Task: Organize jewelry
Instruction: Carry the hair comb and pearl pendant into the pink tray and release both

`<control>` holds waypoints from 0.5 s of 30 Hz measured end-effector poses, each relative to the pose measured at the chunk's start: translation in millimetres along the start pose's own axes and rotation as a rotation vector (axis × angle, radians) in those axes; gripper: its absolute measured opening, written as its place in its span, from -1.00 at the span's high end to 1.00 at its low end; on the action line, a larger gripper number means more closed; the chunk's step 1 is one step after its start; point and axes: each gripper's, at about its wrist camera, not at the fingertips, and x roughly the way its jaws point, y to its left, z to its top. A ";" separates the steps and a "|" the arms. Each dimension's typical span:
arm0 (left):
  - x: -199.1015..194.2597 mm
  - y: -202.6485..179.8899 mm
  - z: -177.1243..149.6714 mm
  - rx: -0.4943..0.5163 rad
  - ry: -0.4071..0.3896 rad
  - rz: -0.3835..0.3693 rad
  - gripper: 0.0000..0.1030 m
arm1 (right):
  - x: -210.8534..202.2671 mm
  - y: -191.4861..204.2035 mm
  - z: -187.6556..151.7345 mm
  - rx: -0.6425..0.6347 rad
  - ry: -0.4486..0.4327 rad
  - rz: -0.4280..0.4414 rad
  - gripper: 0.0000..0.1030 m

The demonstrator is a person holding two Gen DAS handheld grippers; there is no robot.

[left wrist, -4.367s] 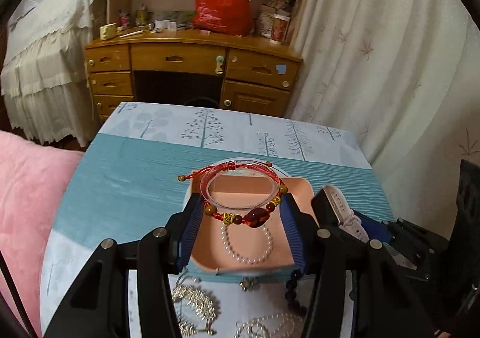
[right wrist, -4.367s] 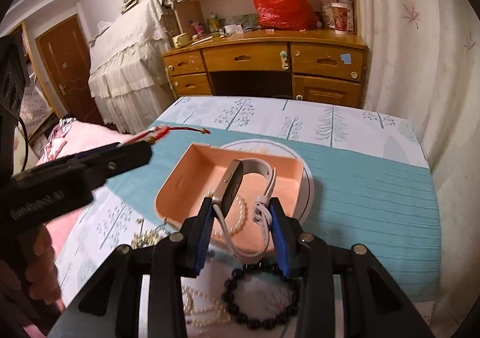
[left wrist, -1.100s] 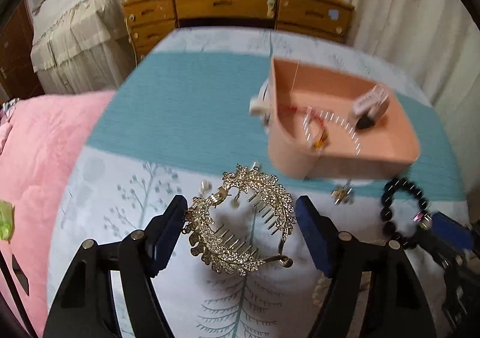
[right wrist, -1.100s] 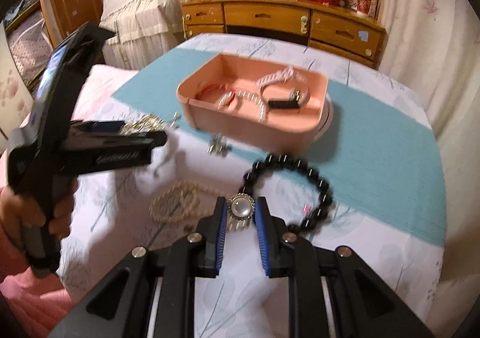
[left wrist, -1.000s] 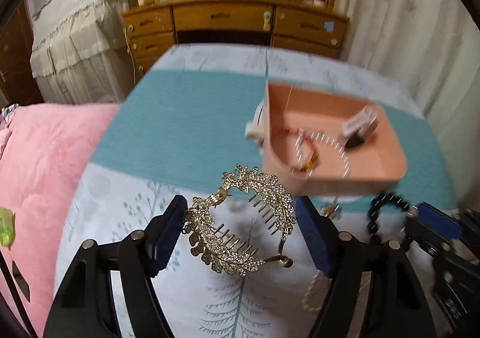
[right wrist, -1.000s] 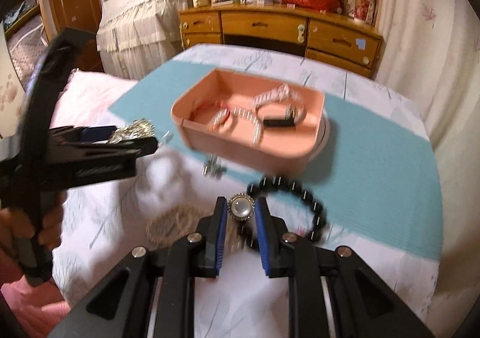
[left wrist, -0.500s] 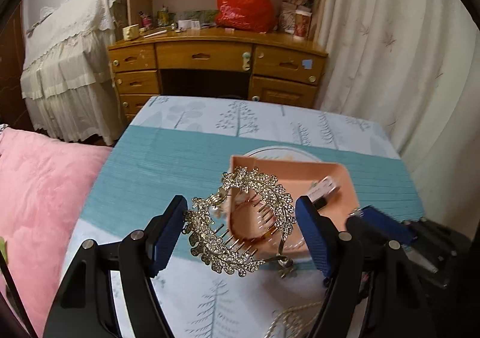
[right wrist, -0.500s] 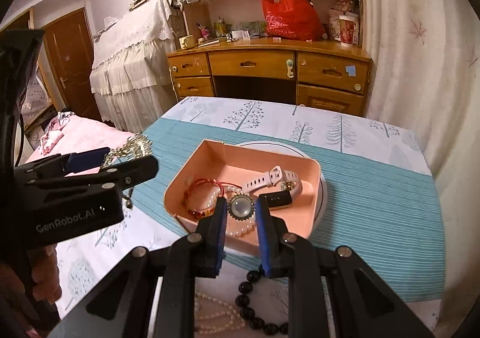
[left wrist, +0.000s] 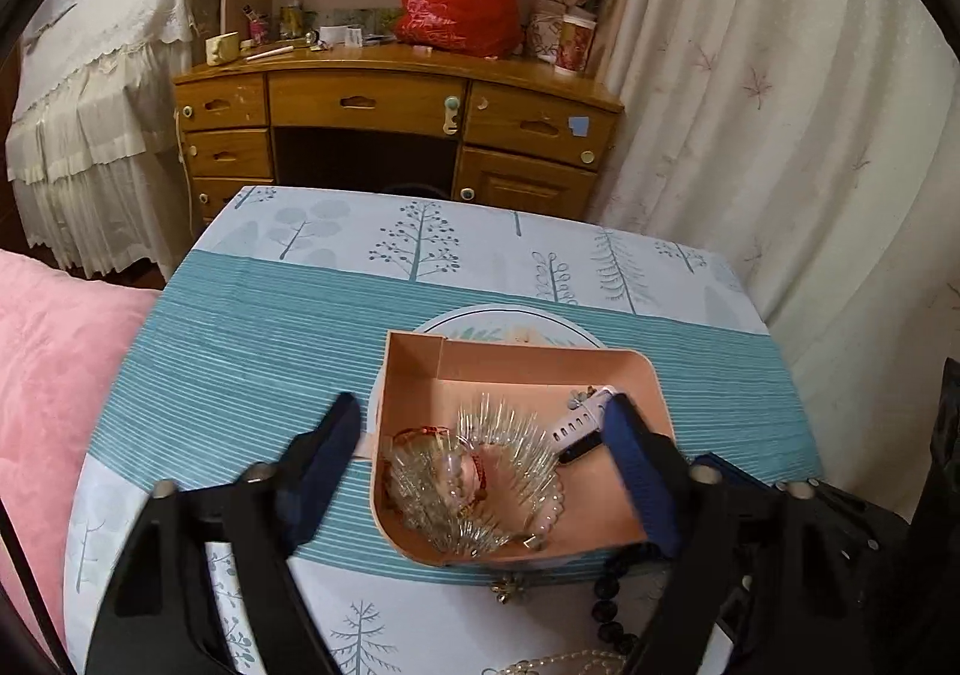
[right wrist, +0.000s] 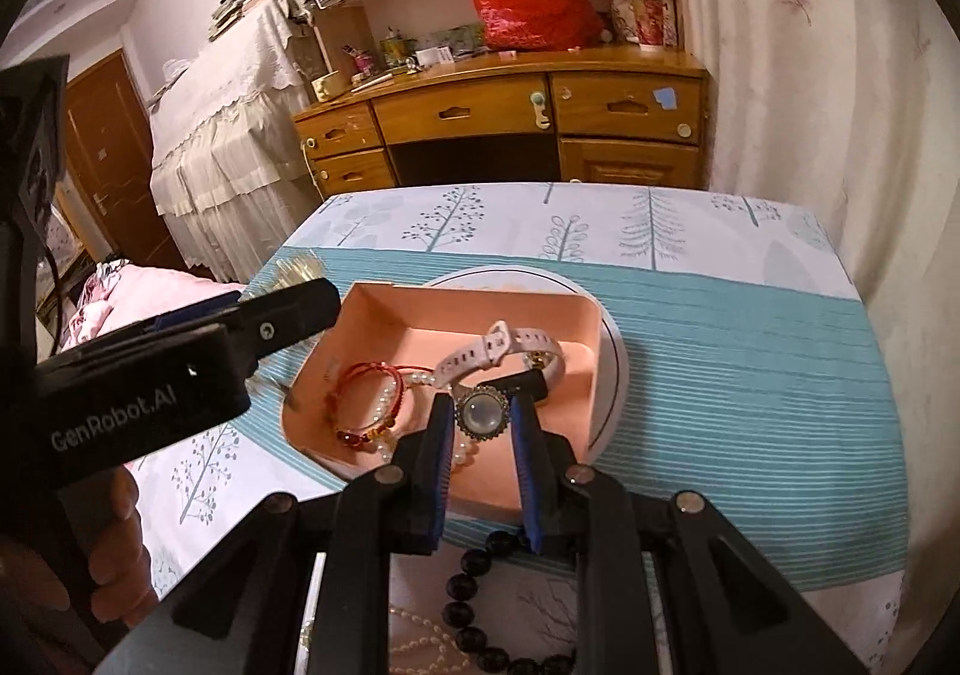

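A pink tray (left wrist: 414,375) (right wrist: 384,309) on a round white lid holds a white watch (right wrist: 498,351) (left wrist: 576,423), a red bracelet (right wrist: 366,399) and pearls. My left gripper (left wrist: 483,404) hangs over its near left corner, its jaws opening wide. A gold leaf comb (left wrist: 474,471) is a loose blur between them, touching neither pad. Whether it has landed I cannot tell. My right gripper (right wrist: 481,398) is above the tray's front, with its pads still on a round pearl brooch (right wrist: 482,416) and the jaws just starting to open.
A black bead bracelet (right wrist: 474,615) (left wrist: 606,603), a pearl necklace (right wrist: 420,645) and a small gold piece (left wrist: 507,591) lie on the tablecloth in front of the tray. Pink bedding (left wrist: 54,375) is left, a wooden desk (left wrist: 372,105) behind, a curtain right.
Both grippers rose from the front of the table to over the tray. The left jaws spread and the comb came free. The brooch stayed between the right pads.
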 end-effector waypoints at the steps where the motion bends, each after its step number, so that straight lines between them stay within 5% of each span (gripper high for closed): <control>1: -0.3 0.1 0.0 -0.002 -0.001 -0.001 -0.68 | 0.5 -1.2 -0.3 0.003 0.008 -0.001 0.53; 4: 1.0 0.9 -0.5 -0.003 0.010 0.003 -0.70 | -0.8 -7.5 -2.5 0.024 0.007 -0.003 0.07; 13: 0.3 7.6 -18.1 0.000 0.067 0.023 -0.70 | -9.7 -17.9 -17.8 0.057 0.029 -0.012 0.01; 15: -1.4 10.4 -29.6 0.002 0.097 0.025 -0.70 | -13.1 -20.6 -26.8 0.065 0.041 -0.012 -0.20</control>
